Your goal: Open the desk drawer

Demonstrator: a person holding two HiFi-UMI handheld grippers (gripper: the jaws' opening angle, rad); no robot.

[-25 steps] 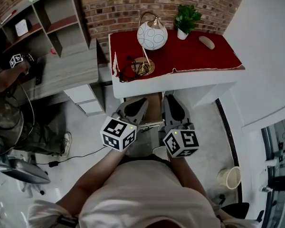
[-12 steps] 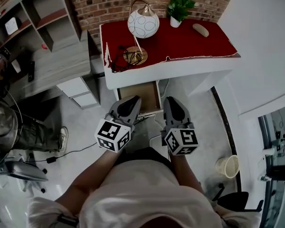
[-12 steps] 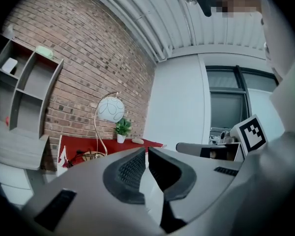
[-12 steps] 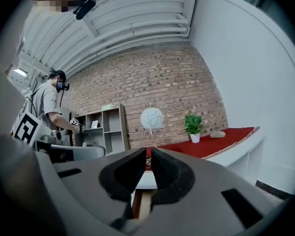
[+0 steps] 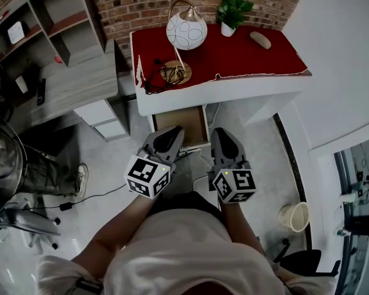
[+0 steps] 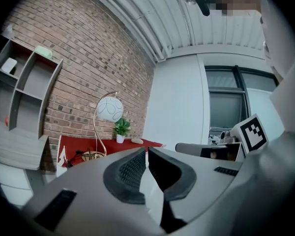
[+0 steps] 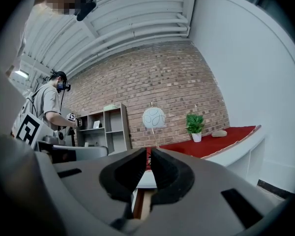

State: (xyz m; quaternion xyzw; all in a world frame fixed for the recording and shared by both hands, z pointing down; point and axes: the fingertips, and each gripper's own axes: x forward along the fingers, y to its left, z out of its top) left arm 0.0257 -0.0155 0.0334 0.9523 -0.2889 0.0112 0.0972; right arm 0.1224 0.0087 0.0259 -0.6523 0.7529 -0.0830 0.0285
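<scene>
The white desk (image 5: 234,97) with a red cloth stands ahead of me. Its drawer (image 5: 179,123) is pulled out under the left half, and its brown bottom shows. My left gripper (image 5: 170,137) hovers just in front of the drawer's near edge, its jaws almost together with nothing between them. Beside it, my right gripper (image 5: 223,137) is to the right of the drawer; its jaws are closing on nothing, with a narrow gap left. In the right gripper view, a brown strip of the drawer (image 7: 142,203) shows below the right gripper (image 7: 148,154). The left gripper (image 6: 146,154) points level at the desk.
On the cloth stand a globe lamp (image 5: 186,29), a potted plant (image 5: 232,8), a small stone-like object (image 5: 260,39) and a tangle of cable (image 5: 157,72). A grey shelf unit (image 5: 61,85) and a person (image 5: 6,158) are at the left. A waste basket (image 5: 297,215) is on the floor at the right.
Both grippers have drawn back toward me and sunk a little. The drawer's brown inside, earlier partly hidden between them, now shows whole beyond their tips.
</scene>
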